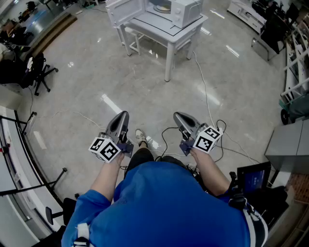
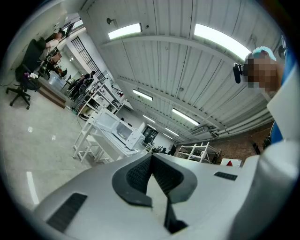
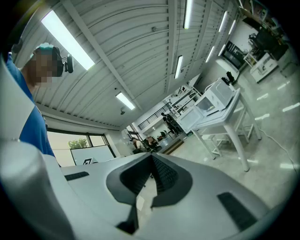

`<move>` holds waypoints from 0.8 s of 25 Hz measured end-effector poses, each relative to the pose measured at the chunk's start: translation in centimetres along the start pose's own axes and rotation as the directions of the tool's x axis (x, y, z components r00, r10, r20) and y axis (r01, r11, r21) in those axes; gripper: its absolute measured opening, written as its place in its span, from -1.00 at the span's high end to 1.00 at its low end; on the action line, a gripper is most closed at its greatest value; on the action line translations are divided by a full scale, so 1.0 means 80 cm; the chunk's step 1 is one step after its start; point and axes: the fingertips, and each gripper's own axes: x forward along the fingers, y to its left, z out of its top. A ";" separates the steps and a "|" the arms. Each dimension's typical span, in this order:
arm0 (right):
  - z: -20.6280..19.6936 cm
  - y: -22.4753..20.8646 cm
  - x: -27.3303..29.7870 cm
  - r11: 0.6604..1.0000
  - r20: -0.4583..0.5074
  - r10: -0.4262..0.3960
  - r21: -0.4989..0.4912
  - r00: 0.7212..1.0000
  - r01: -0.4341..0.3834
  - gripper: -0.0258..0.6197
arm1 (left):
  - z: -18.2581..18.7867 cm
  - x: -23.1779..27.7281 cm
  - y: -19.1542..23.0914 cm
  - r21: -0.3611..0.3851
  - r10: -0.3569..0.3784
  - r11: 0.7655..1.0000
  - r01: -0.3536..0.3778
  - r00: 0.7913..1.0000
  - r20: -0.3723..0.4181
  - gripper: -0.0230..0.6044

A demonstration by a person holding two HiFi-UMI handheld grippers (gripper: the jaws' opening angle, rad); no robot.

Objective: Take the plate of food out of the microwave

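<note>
1. Presently, the left tool point(image 1: 123, 116) and the right tool point(image 1: 177, 116) are held level at waist height by a standing person. Each has its jaws closed together with nothing between them.
2. The boxy white microwave oven point(image 1: 186, 10) stands on a white square-topped table point(image 1: 166, 30), well apart from both tools across bare grey floor. Its white-framed door point(image 1: 126, 9) is swung open to the left.
3. The pale round plate of food point(image 1: 161, 6) still lies inside the open cavity, only partly visible; what is on it cannot be made out.
4. The decisive relation: the cavity lies straight ahead of the tools and slightly right of the midline, its mouth facing the person.
5. Judged from this, the right tool has the straighter line in, while the open door stands on the left tool's side. The walk to the table comes first, and the jaws must part before any grasp.
</note>
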 end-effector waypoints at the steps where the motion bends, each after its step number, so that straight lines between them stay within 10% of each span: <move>1: 0.002 -0.003 0.007 1.000 -0.003 0.001 -0.005 1.000 -0.001 0.93 | 0.002 0.006 0.006 0.002 0.004 1.000 -0.004 1.000 0.001 0.90; 20: 0.095 -0.100 0.253 0.997 -0.049 -0.039 -0.070 0.998 0.036 0.93 | 0.131 0.186 0.193 -0.028 -0.028 0.999 0.027 1.000 -0.010 0.90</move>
